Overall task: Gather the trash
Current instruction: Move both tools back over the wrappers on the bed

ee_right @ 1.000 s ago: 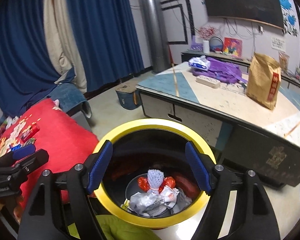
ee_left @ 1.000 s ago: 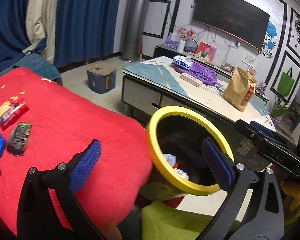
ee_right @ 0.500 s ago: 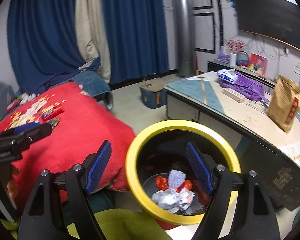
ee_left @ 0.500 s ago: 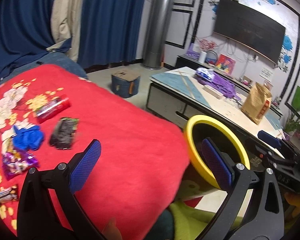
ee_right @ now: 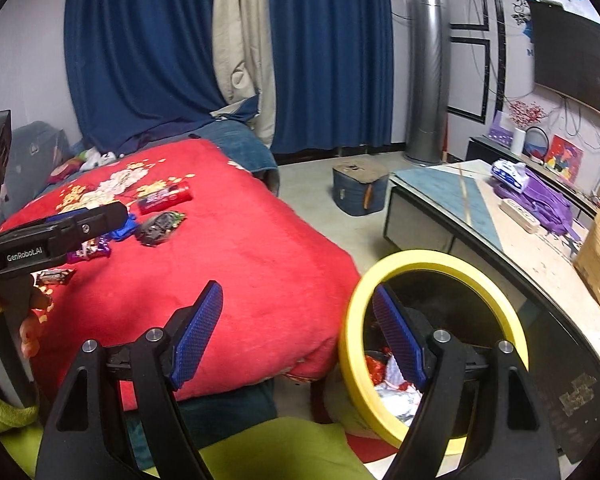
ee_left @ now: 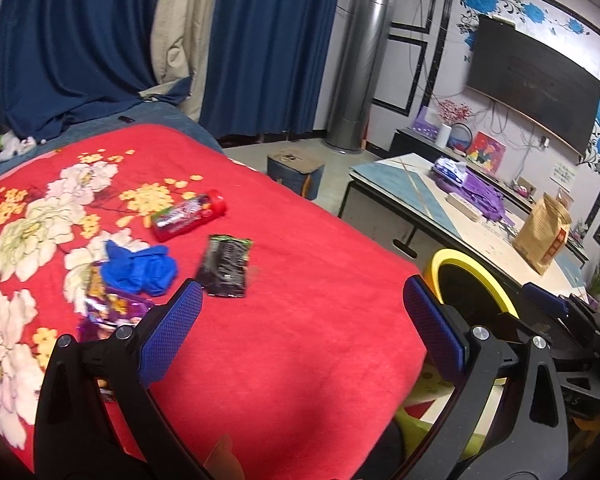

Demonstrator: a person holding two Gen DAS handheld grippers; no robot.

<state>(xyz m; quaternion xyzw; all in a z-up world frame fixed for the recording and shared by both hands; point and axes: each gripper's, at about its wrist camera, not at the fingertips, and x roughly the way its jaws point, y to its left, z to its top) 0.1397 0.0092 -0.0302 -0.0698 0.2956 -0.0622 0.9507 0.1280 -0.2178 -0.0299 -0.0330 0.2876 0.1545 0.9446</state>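
Several pieces of trash lie on the red flowered blanket (ee_left: 300,320): a black wrapper (ee_left: 226,266), a crumpled blue glove (ee_left: 140,268), a red snack pack (ee_left: 188,214) and a purple wrapper (ee_left: 108,312). My left gripper (ee_left: 300,328) hovers open and empty just short of the black wrapper. The yellow-rimmed bin (ee_right: 432,340) stands on the floor to the right and holds crumpled wrappers (ee_right: 392,392). My right gripper (ee_right: 300,336) is open and empty, between the blanket's edge and the bin's rim. The black wrapper (ee_right: 160,228) also shows in the right wrist view.
A low table (ee_right: 500,232) stands right of the bin with a brown paper bag (ee_left: 544,236) and purple cloth (ee_right: 548,204) on it. A small blue box (ee_right: 360,190) sits on the floor beyond. Blue curtains (ee_right: 148,52) hang behind. A person's hand (ee_right: 28,320) holds the left gripper.
Both views have swung left from the bin toward the blanket. The trash on the blanket has come to the middle of the left wrist view. Both grippers stay open.
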